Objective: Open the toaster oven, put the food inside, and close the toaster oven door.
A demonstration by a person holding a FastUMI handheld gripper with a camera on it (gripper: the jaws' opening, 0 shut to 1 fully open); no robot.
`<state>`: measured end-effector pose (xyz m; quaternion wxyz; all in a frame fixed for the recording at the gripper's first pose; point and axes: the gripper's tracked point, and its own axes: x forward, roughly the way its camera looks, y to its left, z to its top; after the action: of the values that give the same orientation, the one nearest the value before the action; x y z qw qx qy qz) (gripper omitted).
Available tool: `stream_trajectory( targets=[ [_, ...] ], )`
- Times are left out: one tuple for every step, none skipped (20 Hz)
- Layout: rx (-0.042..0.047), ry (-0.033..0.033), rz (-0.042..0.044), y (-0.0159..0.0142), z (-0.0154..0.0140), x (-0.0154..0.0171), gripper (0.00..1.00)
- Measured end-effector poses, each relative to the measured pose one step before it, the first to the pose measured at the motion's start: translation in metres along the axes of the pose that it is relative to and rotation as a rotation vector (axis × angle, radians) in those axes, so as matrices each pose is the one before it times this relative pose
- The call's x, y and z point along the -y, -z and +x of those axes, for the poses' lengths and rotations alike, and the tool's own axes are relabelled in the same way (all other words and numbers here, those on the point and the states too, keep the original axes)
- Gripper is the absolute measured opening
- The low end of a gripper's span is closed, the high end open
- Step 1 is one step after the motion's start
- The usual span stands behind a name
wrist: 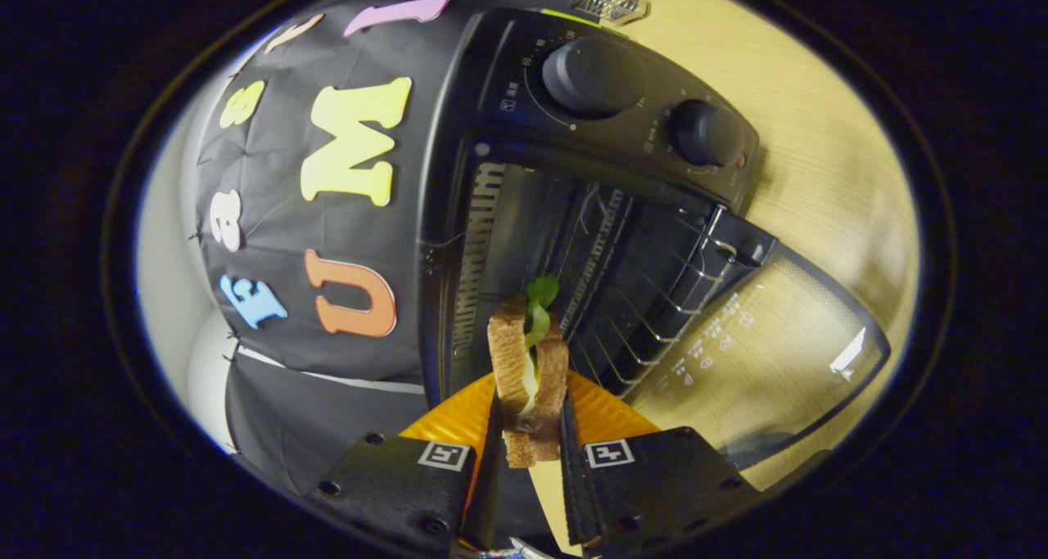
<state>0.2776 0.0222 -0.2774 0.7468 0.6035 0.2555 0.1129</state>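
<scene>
A sandwich [528, 379] of two toast slices with green lettuce and a pale filling stands on edge between my two fingers. My gripper [528, 428] is shut on it, one finger pressing each bread slice. Just beyond the sandwich is the black toaster oven [573, 174], seen rolled sideways. Its glass door [770, 354] hangs fully open, and the wire rack [647, 289] inside shows bare. The sandwich's lettuce tip lies in front of the oven's mouth. Two black knobs [594, 76] sit on the oven's control panel.
An orange plate [602, 416] lies right behind the sandwich and my fingers, below the oven's mouth. The oven stands on a light wooden table [819, 150]. A small clear object [606, 2] sits on the table past the oven.
</scene>
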Motion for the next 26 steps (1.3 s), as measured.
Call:
stream_trajectory(
  targets=[
    [0.01007, 0.01252, -0.01180, -0.00228, 0.00651, 0.00408, 0.38],
    [0.00548, 0.00777, -0.01276, -0.00086, 0.00660, 0.00293, 0.39],
    [-0.01187, -0.00043, -0.00721, 0.00113, 0.00564, -0.00050, 0.39],
    [0.00647, 0.00169, 0.00150, -0.00219, 0.00364, -0.00174, 0.40],
    [-0.00668, 0.00830, -0.01022, -0.00012, 0.00572, 0.00093, 0.41],
    [0.00535, -0.00198, -0.00663, -0.00253, 0.00451, -0.00220, 0.42],
    [-0.00660, 0.01643, -0.00420, 0.00011, 0.00559, 0.00170, 0.42],
    [0.00262, 0.01595, 0.00034, 0.00089, 0.00232, 0.00317, 0.44],
    [0.00429, 0.02888, 0.00729, -0.00040, 0.00277, 0.00427, 0.45],
    [-0.01235, 0.00071, 0.01482, 0.00263, 0.00062, -0.00276, 0.52],
    [-0.00754, 0.01358, -0.00107, 0.00132, 0.00077, -0.00135, 0.59],
    [-0.01331, 0.01812, -0.02327, 0.00533, -0.00069, 0.00007, 0.64],
    [-0.01619, 0.02098, -0.02747, 0.00541, -0.00225, -0.00016, 0.68],
    [-0.01733, 0.01444, -0.03024, 0.00565, -0.00336, -0.00165, 0.73],
    [-0.01957, 0.02445, -0.03372, 0.00387, -0.00267, 0.00012, 0.77],
    [-0.00925, 0.02865, -0.03178, 0.00274, -0.00058, 0.00187, 0.81],
    [-0.01194, 0.03022, -0.03268, 0.00206, -0.00076, 0.00343, 0.82],
    [-0.01224, 0.03672, -0.03352, 0.00140, -0.00098, 0.00412, 0.84],
    [-0.01152, 0.01976, -0.02757, -0.00113, -0.00081, 0.00241, 0.85],
    [-0.00990, 0.01169, -0.02200, 0.00170, -0.00350, -0.00222, 0.86],
    [0.00294, 0.01492, -0.01876, 0.00064, -0.00715, 0.00126, 0.86],
    [0.00098, 0.01278, -0.01768, 0.00034, -0.01090, 0.00035, 0.86],
    [-0.00059, 0.02180, -0.02242, -0.00024, -0.00727, 0.00108, 0.86],
    [-0.00129, 0.02655, -0.02204, 0.00248, -0.00739, 0.00516, 0.86],
    [-0.00050, 0.01996, -0.01572, 0.00192, -0.00776, 0.00456, 0.86],
    [-0.00712, 0.01568, -0.00857, 0.00204, -0.00664, 0.00244, 0.86]
  ],
)
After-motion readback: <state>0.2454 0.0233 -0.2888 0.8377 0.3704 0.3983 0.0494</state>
